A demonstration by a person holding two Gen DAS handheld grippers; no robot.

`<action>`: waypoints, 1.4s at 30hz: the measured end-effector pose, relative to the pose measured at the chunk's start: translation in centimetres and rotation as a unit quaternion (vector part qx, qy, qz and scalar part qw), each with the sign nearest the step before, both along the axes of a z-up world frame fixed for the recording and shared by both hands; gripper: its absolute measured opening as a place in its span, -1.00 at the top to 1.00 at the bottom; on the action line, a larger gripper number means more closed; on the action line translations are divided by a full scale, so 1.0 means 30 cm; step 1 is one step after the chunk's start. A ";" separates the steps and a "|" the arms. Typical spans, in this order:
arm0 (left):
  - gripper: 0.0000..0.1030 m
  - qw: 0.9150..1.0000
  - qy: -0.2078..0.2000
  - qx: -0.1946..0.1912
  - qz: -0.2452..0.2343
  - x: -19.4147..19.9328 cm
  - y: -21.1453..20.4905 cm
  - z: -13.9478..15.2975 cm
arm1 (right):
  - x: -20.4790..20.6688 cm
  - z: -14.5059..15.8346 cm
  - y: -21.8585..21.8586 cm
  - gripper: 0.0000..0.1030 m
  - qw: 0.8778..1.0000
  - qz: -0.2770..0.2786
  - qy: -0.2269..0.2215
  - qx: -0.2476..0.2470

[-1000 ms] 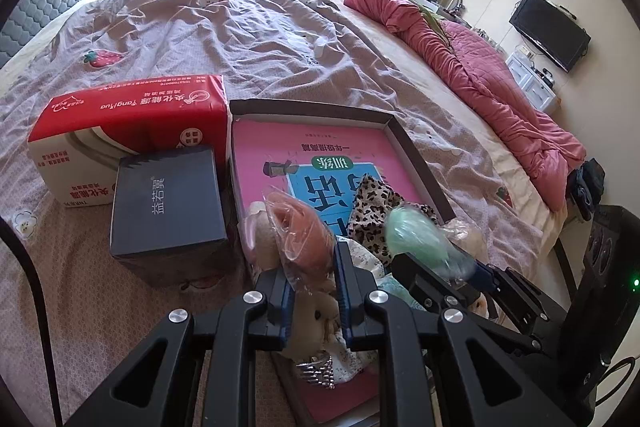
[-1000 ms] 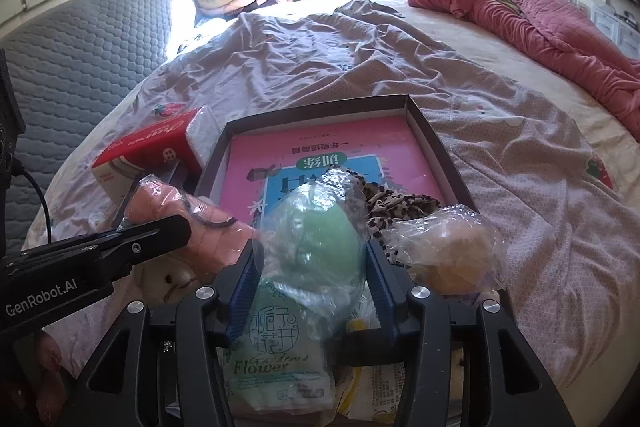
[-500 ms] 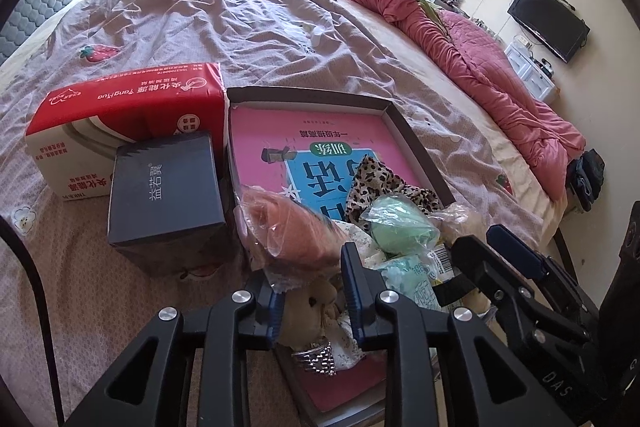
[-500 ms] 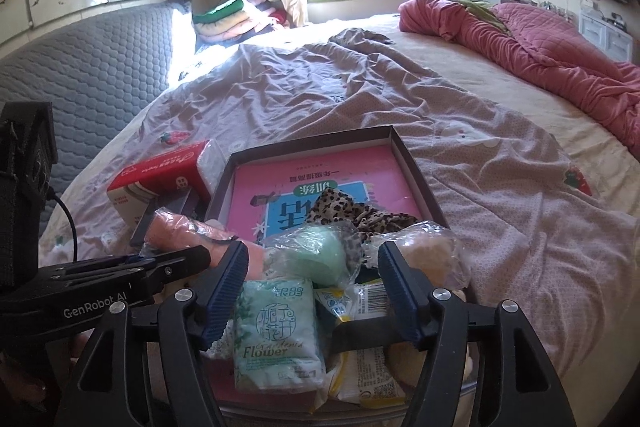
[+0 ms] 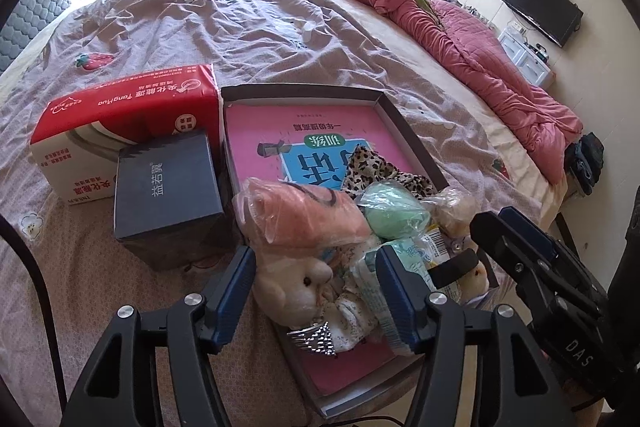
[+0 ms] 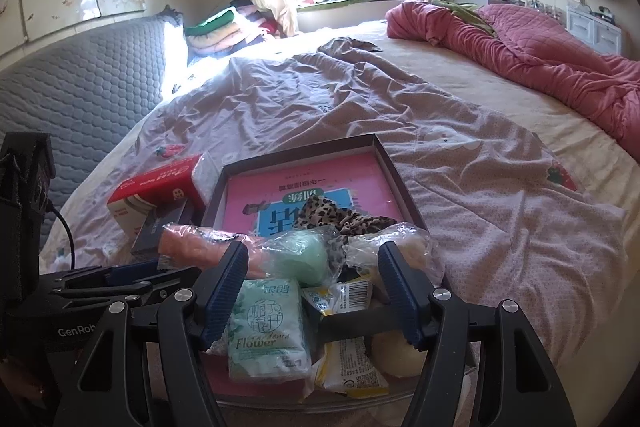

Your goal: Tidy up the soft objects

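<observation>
- Left wrist view: the left gripper has just been opening, and its blue pads now stand apart on either side of a cream plush bunny, pressing on nothing.
- Just beyond the bunny lies a pink soft item in clear wrap, released on the heap at the near end of the shallow box.
- To its right sits a mint green wrapped ball, and behind that a leopard-print cloth on the pink book cover that lines the box.
- Left of the box stand a dark blue carton and, touching it behind, a red and white tissue pack, both on the mauve bedspread.
- Right wrist view: the right gripper is released too, jaws wide and gripping nothing (the green ball rests free just past its tips).
- Between its fingers lie a pale green "Flower" tissue packet and a yellow snack packet.
- A clear-bagged cream ball sits at the box's near right corner.
- A rumpled pink quilt lies along the bed's far right edge.
</observation>
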State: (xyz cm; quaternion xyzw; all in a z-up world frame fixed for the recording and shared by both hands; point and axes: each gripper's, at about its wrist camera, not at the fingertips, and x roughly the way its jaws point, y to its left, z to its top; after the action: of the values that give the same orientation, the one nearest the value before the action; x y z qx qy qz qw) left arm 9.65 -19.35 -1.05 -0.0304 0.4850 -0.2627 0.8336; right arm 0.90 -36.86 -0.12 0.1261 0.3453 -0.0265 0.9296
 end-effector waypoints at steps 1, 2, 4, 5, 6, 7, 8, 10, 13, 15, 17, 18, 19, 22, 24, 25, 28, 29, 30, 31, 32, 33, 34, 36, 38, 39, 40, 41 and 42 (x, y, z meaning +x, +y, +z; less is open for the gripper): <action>-0.20 1.000 -0.005 -0.002 -0.003 -0.005 -0.004 0.011 | -0.002 0.004 -0.003 -0.35 1.000 -0.002 -0.002 0.000; -0.20 1.000 -0.011 -0.001 -0.006 -0.011 -0.009 0.023 | -0.006 0.009 -0.005 -0.35 1.000 -0.003 -0.004 0.001; -0.20 1.000 -0.019 0.002 -0.009 -0.023 -0.018 0.040 | -0.012 0.019 -0.010 -0.35 1.000 -0.004 -0.007 0.002; -0.20 1.000 -0.021 0.003 -0.011 -0.029 -0.020 0.048 | -0.015 0.023 -0.012 -0.35 1.000 -0.004 -0.008 0.002; -0.21 1.000 -0.023 0.004 -0.013 -0.035 -0.023 0.053 | -0.017 0.026 -0.013 -0.35 1.000 -0.005 -0.008 0.002; -0.21 1.000 -0.026 0.006 -0.013 -0.040 -0.025 0.059 | -0.022 0.030 -0.014 -0.35 1.000 -0.006 -0.009 0.002; -0.22 0.999 -0.029 0.009 -0.014 -0.045 -0.026 0.064 | -0.026 0.032 -0.013 -0.36 1.000 -0.007 -0.010 0.002; -0.25 0.999 -0.035 0.016 -0.016 -0.058 -0.027 0.071 | -0.032 0.035 -0.012 -0.43 1.000 -0.008 -0.007 -0.001; -0.28 0.999 -0.039 0.022 -0.017 -0.074 -0.026 0.082 | -0.042 0.038 -0.013 -0.44 1.000 -0.011 -0.005 -0.005; -0.29 0.999 -0.042 0.025 -0.016 -0.082 -0.022 0.087 | -0.049 0.041 -0.013 -0.44 1.000 -0.015 -0.004 -0.007; -0.29 0.998 -0.046 0.028 -0.013 -0.091 -0.014 0.094 | -0.055 0.043 -0.014 -0.45 1.000 -0.019 -0.002 -0.010; -0.30 0.998 -0.047 0.029 -0.012 -0.094 -0.010 0.096 | -0.058 0.045 -0.014 -0.45 1.000 -0.021 -0.001 -0.012; -0.31 0.998 -0.048 0.030 -0.011 -0.097 -0.005 0.097 | -0.062 0.046 -0.014 -0.45 1.000 -0.021 -0.001 -0.014; -0.39 0.998 -0.050 0.033 -0.005 -0.105 0.012 0.104 | -0.070 0.050 -0.012 -0.46 1.000 -0.025 0.002 -0.020; -0.40 0.998 -0.050 0.035 -0.002 -0.109 0.022 0.107 | -0.073 0.052 -0.010 -0.46 0.999 -0.026 0.003 -0.023; -0.40 0.998 -0.051 0.036 -0.001 -0.112 0.028 0.110 | -0.074 0.053 -0.007 -0.46 0.999 -0.025 0.004 -0.026; -0.41 0.998 -0.054 0.040 0.004 -0.117 0.042 0.114 | -0.078 0.057 0.001 -0.46 0.999 -0.026 0.006 -0.033; -0.41 0.998 -0.053 0.042 0.006 -0.119 0.044 0.115 | -0.078 0.058 0.002 -0.46 0.999 -0.024 0.006 -0.033; -0.41 0.998 -0.053 0.043 0.007 -0.122 0.046 0.115 | -0.079 0.060 0.004 -0.46 0.999 -0.024 0.006 -0.034; -0.42 0.998 -0.053 0.044 0.009 -0.125 0.050 0.117 | -0.081 0.064 0.008 -0.47 0.999 -0.024 0.006 -0.037; -0.43 0.997 -0.054 0.046 0.010 -0.129 0.050 0.118 | -0.083 0.067 0.012 -0.47 0.999 -0.023 0.006 -0.038; -0.46 0.997 -0.055 0.048 0.011 -0.133 0.053 0.120 | -0.083 0.070 0.015 -0.47 0.999 -0.021 0.006 -0.039; -0.49 0.997 -0.056 0.050 0.012 -0.137 0.055 0.122 | -0.084 0.074 0.018 -0.47 0.999 -0.021 0.005 -0.041; -0.51 0.997 -0.057 0.052 0.013 -0.145 0.058 0.124 | -0.090 0.081 0.024 -0.47 0.999 -0.020 0.006 -0.042; -0.52 0.997 -0.059 0.054 0.014 -0.153 0.060 0.127 | -0.094 0.086 0.026 -0.47 0.999 -0.022 0.007 -0.042; -0.52 0.997 -0.061 0.055 0.015 -0.161 0.063 0.128 | -0.099 0.088 0.029 -0.47 0.999 -0.022 0.007 -0.042; -0.52 0.997 -0.061 0.055 0.015 -0.167 0.065 0.128 | -0.104 0.090 0.034 -0.47 0.999 -0.022 0.009 -0.042; -0.53 0.997 -0.059 0.054 0.015 -0.174 0.069 0.126 | -0.108 0.090 0.039 -0.47 0.999 -0.020 0.011 -0.044; -0.53 0.997 -0.058 0.053 0.015 -0.181 0.068 0.126 | -0.112 0.090 0.043 -0.48 0.999 -0.019 0.014 -0.045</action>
State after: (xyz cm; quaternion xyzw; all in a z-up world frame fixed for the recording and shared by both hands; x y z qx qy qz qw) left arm 4.23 -17.30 2.72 0.0222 0.4490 -0.2253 0.8644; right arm -2.47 -35.56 2.57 0.0899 0.3546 -0.0612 0.9287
